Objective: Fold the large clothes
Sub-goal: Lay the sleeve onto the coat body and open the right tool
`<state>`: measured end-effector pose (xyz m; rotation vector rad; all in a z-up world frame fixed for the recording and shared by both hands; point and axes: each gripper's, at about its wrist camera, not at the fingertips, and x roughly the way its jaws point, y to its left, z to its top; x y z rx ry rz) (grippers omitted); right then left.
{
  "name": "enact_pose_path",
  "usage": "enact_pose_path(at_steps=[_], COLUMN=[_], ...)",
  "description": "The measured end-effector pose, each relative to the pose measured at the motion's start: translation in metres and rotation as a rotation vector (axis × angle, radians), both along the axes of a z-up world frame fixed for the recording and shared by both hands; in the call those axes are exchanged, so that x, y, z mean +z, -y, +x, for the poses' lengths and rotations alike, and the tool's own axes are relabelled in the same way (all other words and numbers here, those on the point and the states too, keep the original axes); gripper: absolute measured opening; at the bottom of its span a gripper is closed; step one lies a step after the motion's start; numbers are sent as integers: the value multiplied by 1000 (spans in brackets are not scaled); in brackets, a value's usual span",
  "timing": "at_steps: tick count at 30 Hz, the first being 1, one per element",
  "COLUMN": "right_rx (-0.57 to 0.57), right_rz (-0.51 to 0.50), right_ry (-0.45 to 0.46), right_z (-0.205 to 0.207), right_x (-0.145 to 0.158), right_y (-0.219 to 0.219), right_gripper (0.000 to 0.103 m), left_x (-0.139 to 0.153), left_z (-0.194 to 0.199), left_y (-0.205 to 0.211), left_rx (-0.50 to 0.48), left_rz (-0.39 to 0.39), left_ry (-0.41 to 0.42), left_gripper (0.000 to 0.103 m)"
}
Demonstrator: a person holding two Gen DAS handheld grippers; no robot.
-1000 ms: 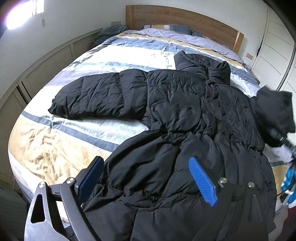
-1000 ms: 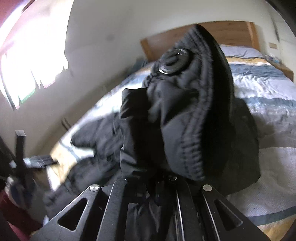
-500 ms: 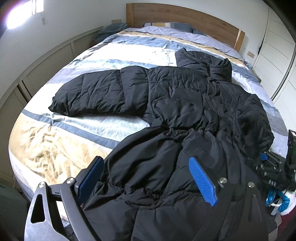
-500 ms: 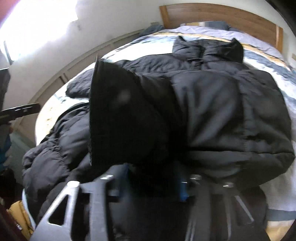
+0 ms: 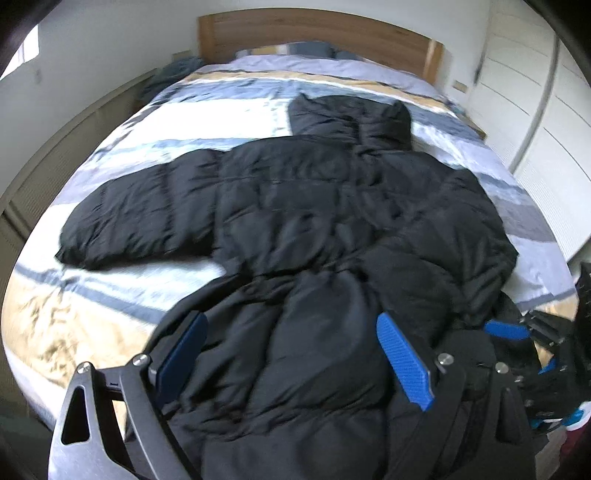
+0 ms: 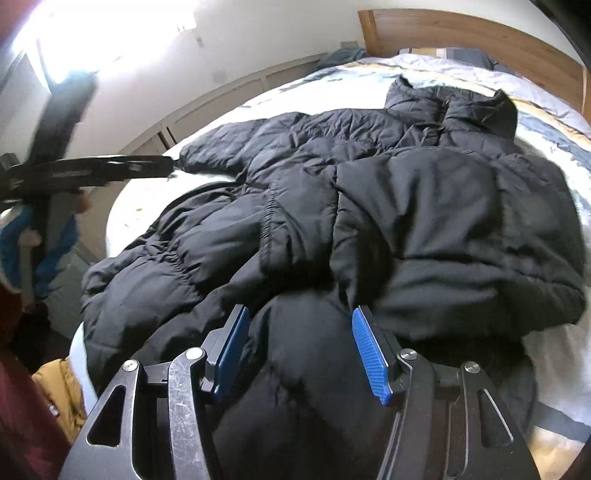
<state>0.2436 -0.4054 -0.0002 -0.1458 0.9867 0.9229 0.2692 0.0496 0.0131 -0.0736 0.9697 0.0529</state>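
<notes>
Ahead of both tongs, a black puffer jacket (image 5: 325,221) lies spread on the striped bed (image 5: 92,314). Its long axis runs away from them, hem nearest, collar (image 5: 354,118) pointing at the wooden headboard (image 5: 314,33).

Off to the left of the left tongs (image 5: 291,354), one sleeve (image 5: 140,218) stretches flat across the cover, at right angles to the body. These tongs stand wide over the hem with nothing pinched.

Further right, the right tongs (image 6: 303,354) stand about half open, having just been opening; a fold of jacket bulges up between the blue pads (image 6: 369,358), though they do not appear to clamp it. Just ahead of them the right sleeve (image 6: 461,236) lies folded in over the chest.

The step in hand looks like folding in the outstretched sleeve. Done well, the left tongs would bite the cuff end, lift it little and carry it straight across onto the body, so the puffy filling stays smooth and the sides match.
</notes>
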Motion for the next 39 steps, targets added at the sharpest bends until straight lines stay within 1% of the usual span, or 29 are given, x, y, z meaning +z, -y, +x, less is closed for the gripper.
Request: enact_pose_path(at_steps=[2, 4, 6, 9, 11, 13, 16, 17, 20, 21, 23, 25, 27, 29, 31, 33, 35, 37, 39], right_rx=[-35, -89, -154, -278, -325, -363, -392, -386, -340, -332, -330, -332, -338, -341, -348, -367, -391, -399, -405], right_rz=[19, 21, 12, 12, 6, 22, 25, 23, -18, -37, -43, -49, -55, -65, -60, -37, -12, -11, -56], right_ry=[19, 53, 84, 104, 120, 122, 113, 104, 54, 39, 20, 18, 13, 13, 20, 38, 44, 19, -3], right_z=[7, 22, 41, 84, 108, 131, 156, 159, 162, 161, 158, 155, 154, 154, 150, 145, 134, 124, 116], right_x=[11, 21, 25, 23, 22, 21, 10, 6, -22, -33, -50, -60, -65, -63, -54, -42, -33, -38, -50], right_y=[17, 34, 51, 72, 76, 75, 67, 65, 49, 44, 41, 39, 37, 36, 40, 47, 57, 59, 55], right_gripper=[58, 58, 58, 58, 58, 58, 58, 58, 58, 59, 59, 59, 59, 59, 58, 58, 58, 59, 59], left_x=[-3, -7, -12, -17, -19, -22, -34, -39, -68, -80, -101, -112, -111, -104, -95, -87, -88, -96, -99], left_z=[11, 25, 42, 67, 84, 103, 125, 130, 137, 138, 136, 131, 127, 123, 114, 105, 103, 104, 99], left_y=[18, 36, 56, 85, 99, 110, 118, 118, 119, 118, 112, 108, 108, 105, 100, 95, 92, 90, 90], left_rx=[-36, -70, -102, -142, -155, -153, -156, -158, -150, -145, -136, -134, -142, -139, -131, -131, -130, -123, -119], left_rz=[1, -15, -26, -44, -56, -58, -67, -68, -45, -47, -61, -77, -70, -82, -91, -82, -66, -64, -66], left_ry=[-10, -21, -30, -29, -19, -3, 3, -3, -54, -75, -105, -107, -105, -102, -79, -57, -65, -99, -106], left_gripper=[94, 94, 94, 94, 94, 94, 94, 94, 94, 94, 94, 94, 94, 94, 94, 94, 94, 94, 94])
